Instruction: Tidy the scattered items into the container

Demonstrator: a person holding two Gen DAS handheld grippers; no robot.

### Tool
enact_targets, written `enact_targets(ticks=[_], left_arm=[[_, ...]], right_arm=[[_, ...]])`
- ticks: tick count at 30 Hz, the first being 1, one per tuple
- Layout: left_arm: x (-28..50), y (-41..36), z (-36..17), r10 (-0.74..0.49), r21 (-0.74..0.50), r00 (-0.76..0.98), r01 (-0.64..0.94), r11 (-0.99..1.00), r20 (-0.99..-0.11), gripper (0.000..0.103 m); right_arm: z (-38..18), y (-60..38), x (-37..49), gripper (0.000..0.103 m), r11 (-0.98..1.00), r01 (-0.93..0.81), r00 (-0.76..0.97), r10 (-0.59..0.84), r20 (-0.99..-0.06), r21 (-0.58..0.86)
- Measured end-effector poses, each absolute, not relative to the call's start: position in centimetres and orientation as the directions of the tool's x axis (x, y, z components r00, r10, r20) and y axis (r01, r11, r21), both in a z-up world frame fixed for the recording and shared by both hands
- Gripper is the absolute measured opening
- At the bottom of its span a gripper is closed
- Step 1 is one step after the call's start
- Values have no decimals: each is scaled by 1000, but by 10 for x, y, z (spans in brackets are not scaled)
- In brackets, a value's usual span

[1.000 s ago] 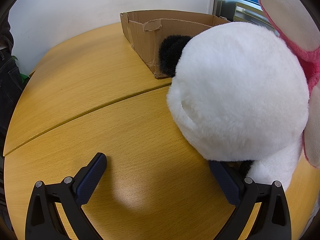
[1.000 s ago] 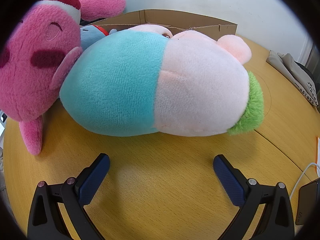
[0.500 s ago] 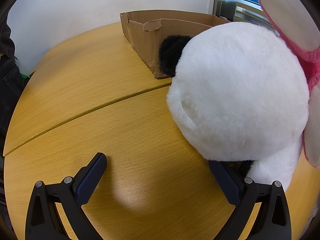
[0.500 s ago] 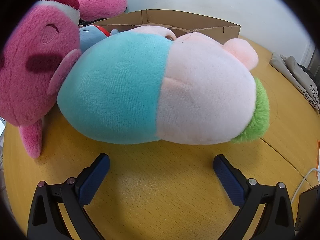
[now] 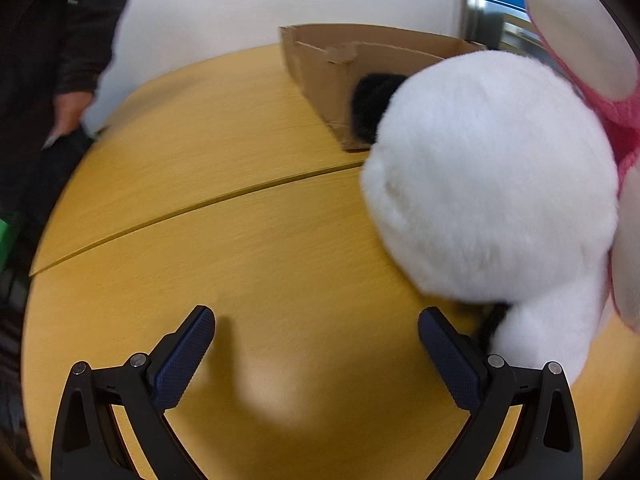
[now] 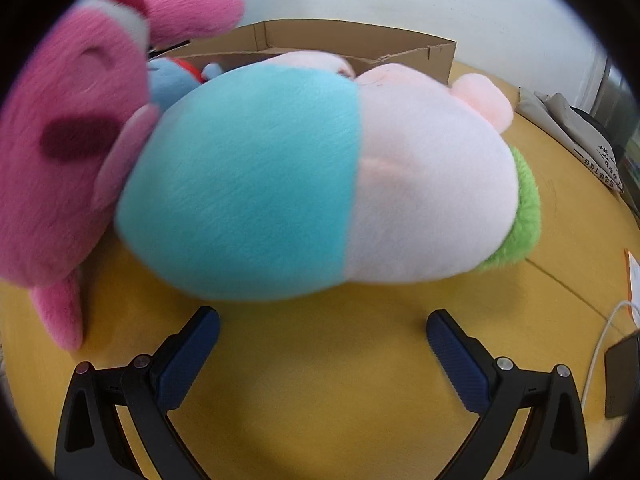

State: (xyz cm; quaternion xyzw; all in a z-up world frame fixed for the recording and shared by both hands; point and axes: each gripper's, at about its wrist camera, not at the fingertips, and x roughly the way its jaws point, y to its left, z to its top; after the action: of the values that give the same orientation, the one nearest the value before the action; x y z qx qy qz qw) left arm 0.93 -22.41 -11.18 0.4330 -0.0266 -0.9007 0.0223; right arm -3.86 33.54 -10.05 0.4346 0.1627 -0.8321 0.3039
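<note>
The teal-and-pink plush (image 6: 316, 184) lies on the worktop (image 6: 320, 360) in front of the box (image 6: 344, 46), and it now fills more of the right view than a second ago, so the right gripper (image 6: 322, 340), fingers spread wide and empty, has come closer, probably to take it. The white plush (image 5: 492, 176) lies beside the box too, and the left gripper (image 5: 316, 340), also spread and empty, has slid a little away, its right finger (image 5: 448, 356) now clear of the fur. A pink plush (image 6: 60, 160) waits next to them.
</note>
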Motion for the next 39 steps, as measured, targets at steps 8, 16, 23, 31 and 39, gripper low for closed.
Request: enact_targets(ticks=[8, 16, 23, 31, 39], left_arm=[[115, -181, -33, -251, 87, -763, 250, -964, -595, 103], [111, -66, -4, -74, -30, -822, 110, -994, -565, 103], [98, 2, 14, -9, -49, -839, 42, -998, -543, 103], [111, 8, 21, -50, -90, -844, 116, -989, -534, 103], [111, 10, 15, -42, -97, -825, 117, -988, -563, 103]], right_arm=[[-65, 363, 60, 103, -884, 449, -613, -199, -764, -130], [15, 335, 133, 103, -924, 339, -798, -381, -467, 176], [42, 284, 150, 103, -921, 339, -802, -391, -451, 194], [28, 261, 148, 103, -970, 207, -784, -242, -572, 126], [24, 256, 152, 103, -980, 182, -778, -195, -597, 82]])
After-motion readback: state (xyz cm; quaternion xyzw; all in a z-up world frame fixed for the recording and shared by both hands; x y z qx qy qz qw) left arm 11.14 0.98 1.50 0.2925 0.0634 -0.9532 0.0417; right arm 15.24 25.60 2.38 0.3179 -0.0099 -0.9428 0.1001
